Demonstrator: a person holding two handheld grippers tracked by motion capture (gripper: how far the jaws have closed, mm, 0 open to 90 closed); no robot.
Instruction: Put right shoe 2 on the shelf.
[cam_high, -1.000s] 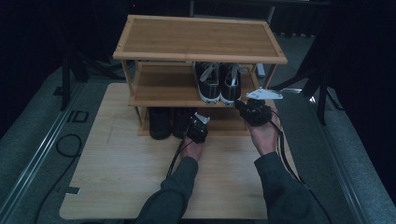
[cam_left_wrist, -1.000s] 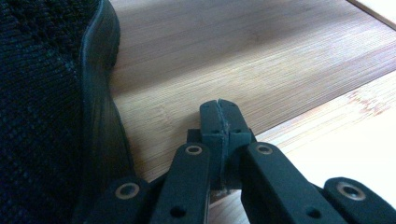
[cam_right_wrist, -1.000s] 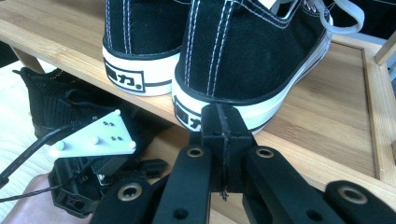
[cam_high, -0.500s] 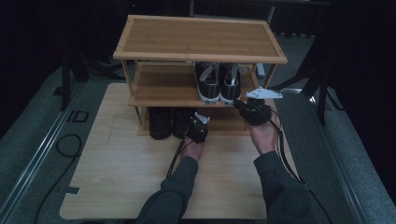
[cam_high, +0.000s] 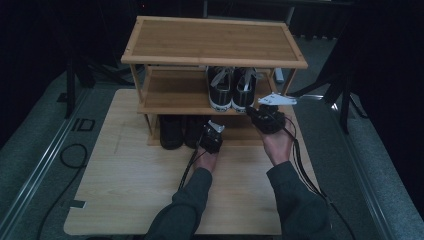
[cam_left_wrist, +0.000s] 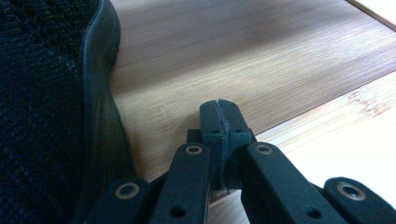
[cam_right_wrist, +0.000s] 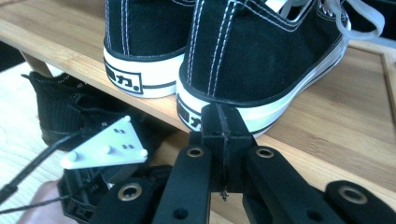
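Note:
A three-tier bamboo shoe rack stands on a wooden board. A pair of black canvas sneakers with white soles sits heels-out on the middle shelf. Two all-black shoes rest on the bottom shelf. My left gripper is shut and empty at the bottom shelf's front edge, just right of a black knit shoe. My right gripper is shut and empty, its tips right behind the heel of the right-hand sneaker.
The rack's top shelf is bare. The wooden board stretches out in front of the rack. Cables trail from both grippers. Grey carpet and a dark stand flank the board.

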